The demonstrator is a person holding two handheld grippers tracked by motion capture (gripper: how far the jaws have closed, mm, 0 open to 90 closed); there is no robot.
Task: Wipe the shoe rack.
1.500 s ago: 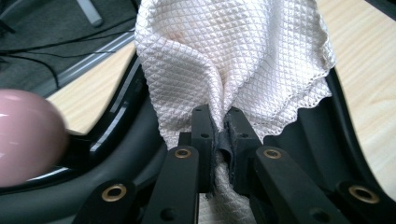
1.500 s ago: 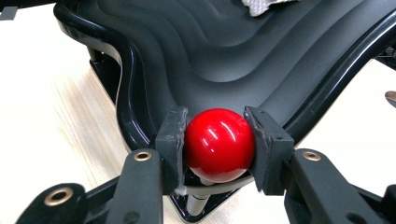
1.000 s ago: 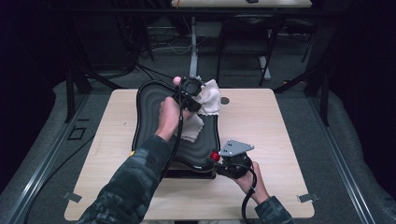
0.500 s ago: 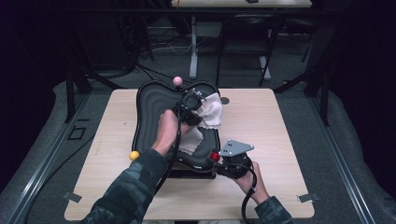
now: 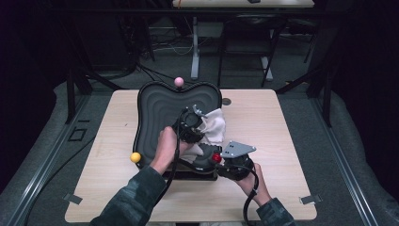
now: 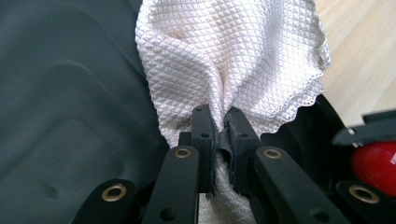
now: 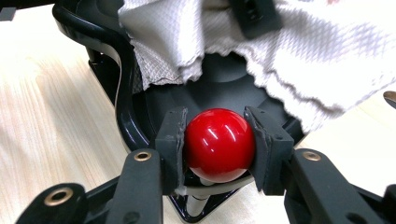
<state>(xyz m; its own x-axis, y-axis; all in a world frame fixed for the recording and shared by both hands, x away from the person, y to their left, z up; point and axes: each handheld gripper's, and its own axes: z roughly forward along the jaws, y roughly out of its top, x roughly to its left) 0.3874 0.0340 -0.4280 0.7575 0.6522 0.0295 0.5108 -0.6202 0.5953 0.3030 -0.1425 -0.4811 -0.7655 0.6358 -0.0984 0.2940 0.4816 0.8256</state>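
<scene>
1. The left claw (image 6: 218, 140) pinches the white waffle-weave cloth (image 6: 233, 65) over the black tray (image 5: 160, 106) on the table (image 5: 282, 122).
2. The right claw (image 7: 219, 147) clamps the tray's red ball knob (image 7: 219, 144) at its near edge.

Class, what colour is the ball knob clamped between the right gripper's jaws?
Glossy red. The ball knob shows best in the right gripper view, held by the right gripper.

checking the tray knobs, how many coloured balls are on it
3: a pink ball at the tray's far edge, a yellow ball at its near left, a red ball clamped in the right gripper. The cloth may hide others.
</scene>
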